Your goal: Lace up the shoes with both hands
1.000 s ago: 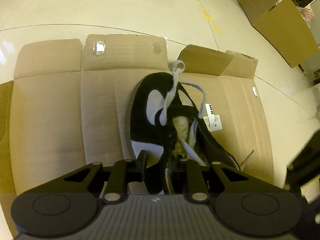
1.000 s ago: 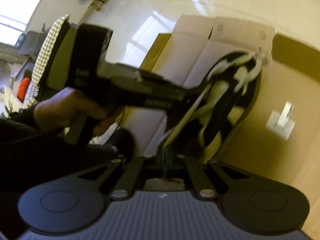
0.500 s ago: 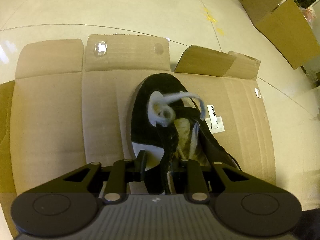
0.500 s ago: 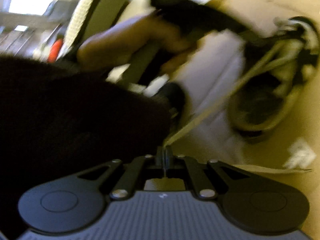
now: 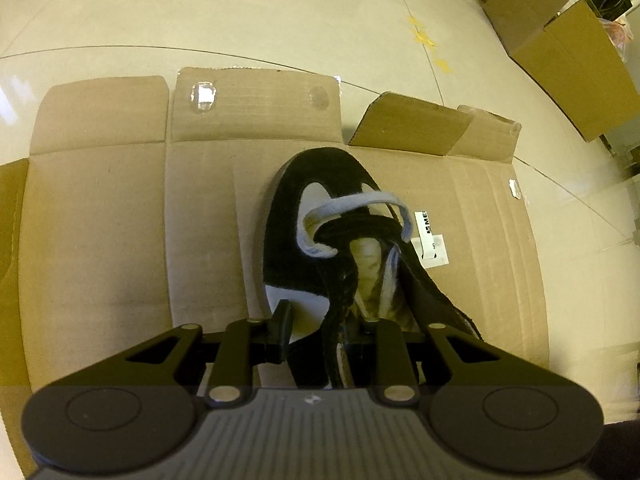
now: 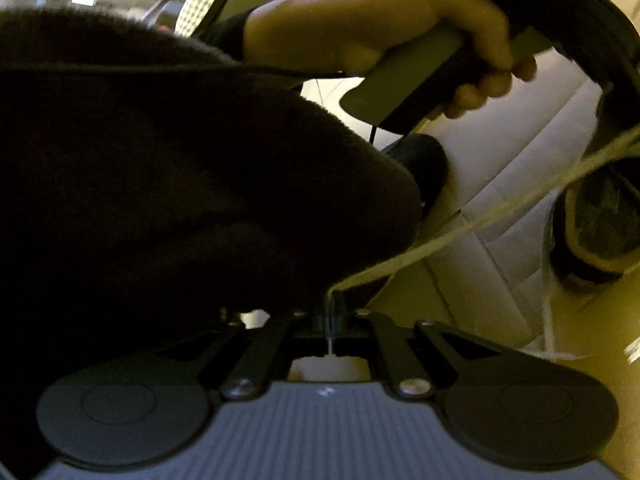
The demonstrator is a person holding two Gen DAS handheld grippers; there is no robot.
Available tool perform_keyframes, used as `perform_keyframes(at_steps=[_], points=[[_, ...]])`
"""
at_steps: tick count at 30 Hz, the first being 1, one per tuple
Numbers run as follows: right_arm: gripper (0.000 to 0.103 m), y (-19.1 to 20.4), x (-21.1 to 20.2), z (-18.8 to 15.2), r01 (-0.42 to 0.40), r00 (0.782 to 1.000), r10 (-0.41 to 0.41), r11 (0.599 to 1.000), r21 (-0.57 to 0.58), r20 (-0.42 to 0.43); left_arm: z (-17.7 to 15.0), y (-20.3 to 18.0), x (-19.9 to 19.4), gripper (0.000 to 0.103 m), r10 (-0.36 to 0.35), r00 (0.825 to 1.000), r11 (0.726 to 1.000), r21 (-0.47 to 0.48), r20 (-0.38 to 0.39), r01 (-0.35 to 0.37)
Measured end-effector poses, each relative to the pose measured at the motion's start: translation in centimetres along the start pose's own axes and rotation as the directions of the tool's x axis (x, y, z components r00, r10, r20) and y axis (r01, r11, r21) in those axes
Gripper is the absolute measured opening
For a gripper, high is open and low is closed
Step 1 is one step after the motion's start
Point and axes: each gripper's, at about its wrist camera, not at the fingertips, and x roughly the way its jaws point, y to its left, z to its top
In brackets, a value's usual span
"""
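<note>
Left wrist view shows the shoe [image 5: 320,248] lying on flattened cardboard [image 5: 100,240] on the floor, toe away from the camera, with the left tongs [image 5: 320,332] spread open astride its heel end, one finger [image 5: 282,326] against the white sole edge and the other hidden behind the collar, so they steady the shoe more than pinch it. What has changed over the last second is the lace [image 5: 352,210]: a second ago it stood up slack past the toe, half a second ago it had dropped into a small loop, and now that loop lies lower and flatter across the tongue opening. Right wrist view explains it: the right tongs [image 6: 330,312] are closed on the lace [image 6: 460,224], which runs from them as a taut pale line toward the shoe [image 6: 600,236] at the frame's right edge; a second ago that shoe filled the view close ahead, so these tongs have drawn well back toward the person, whose dark sleeve [image 6: 160,180] now fills the left and whose hand [image 6: 400,28] grips the other tool. I judge this as slack being pulled through an eyelet; which eyelet, and how many remain unlaced, the pictures do not settle.
</note>
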Motion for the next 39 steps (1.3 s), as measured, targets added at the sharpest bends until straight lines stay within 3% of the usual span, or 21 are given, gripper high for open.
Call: perform_keyframes(at_steps=[1,3,4,9,14,17,21,23,28,31,32,36,38,39], points=[[0.007,0.0,0.0,0.1,0.007,1.000,-0.007,1.000,-0.001,0.002,0.0,0.0,0.0,0.026,-0.002,1.000,1.000,0.000,-0.001,0.002],[0.032,-0.4,-0.5,0.4,0.051,0.998,-0.051,0.999,0.012,0.027,0.0,0.0,0.0,0.028,-0.006,1.000,1.000,0.001,-0.002,0.006],[0.037,-0.9,-1.0,0.7,0.087,0.995,-0.089,0.996,0.025,0.049,0.1,0.1,0.0,0.028,-0.009,1.000,1.000,0.002,-0.004,0.009],[0.049,-3.5,-3.7,1.8,0.239,0.957,-0.255,0.963,0.123,0.141,0.2,0.6,-0.2,0.032,-0.048,0.999,0.999,-0.012,-0.013,0.048],[0.050,-6.1,-5.1,2.2,0.273,0.915,-0.344,0.913,0.303,0.212,0.3,1.4,-0.9,0.032,-0.115,0.993,0.992,-0.059,-0.019,0.113],[0.049,-7.9,-5.6,2.2,0.227,0.900,-0.358,0.873,0.432,0.250,0.2,1.4,-1.6,0.031,-0.151,0.989,0.987,-0.057,-0.011,0.150],[0.034,-9.8,-4.5,2.1,0.102,0.885,-0.343,0.804,0.586,0.316,0.0,1.1,-2.2,0.017,-0.143,0.990,0.989,-0.022,0.000,0.143],[0.027,-9.9,-4.3,2.4,0.081,0.879,-0.346,0.785,0.614,0.327,-0.1,1.2,-2.3,0.015,-0.143,0.990,0.989,-0.027,0.003,0.143],[0.026,-8.6,-3.5,3.8,0.043,0.864,-0.346,0.776,0.629,0.367,-0.1,1.7,-2.5,0.016,-0.151,0.989,0.987,-0.046,0.008,0.151],[0.026,-9.1,-3.5,3.6,0.055,0.852,-0.388,0.735,0.676,0.352,-0.2,2.5,-2.4,0.020,-0.166,0.986,0.983,-0.077,0.005,0.166],[0.026,-9.3,-3.6,3.4,0.069,0.841,-0.415,0.719,0.691,0.347,-0.2,2.8,-2.4,0.022,-0.165,0.986,0.983,-0.085,0.007,0.165],[0.001,-10.8,-3.8,2.6,0.068,0.798,-0.502,0.623,0.779,0.332,-0.4,3.1,-2.4,0.023,-0.171,0.985,0.981,-0.094,0.011,0.171],[0.001,-11.3,-3.8,2.5,0.049,0.770,-0.544,0.571,0.819,0.333,-0.3,2.9,-2.3,0.023,-0.172,0.985,0.981,-0.086,0.009,0.172],[0.002,-11.5,-3.6,2.8,0.037,0.767,-0.549,0.553,0.832,0.331,-0.3,2.8,-2.3,0.023,-0.173,0.985,0.981,-0.084,0.008,0.173]])
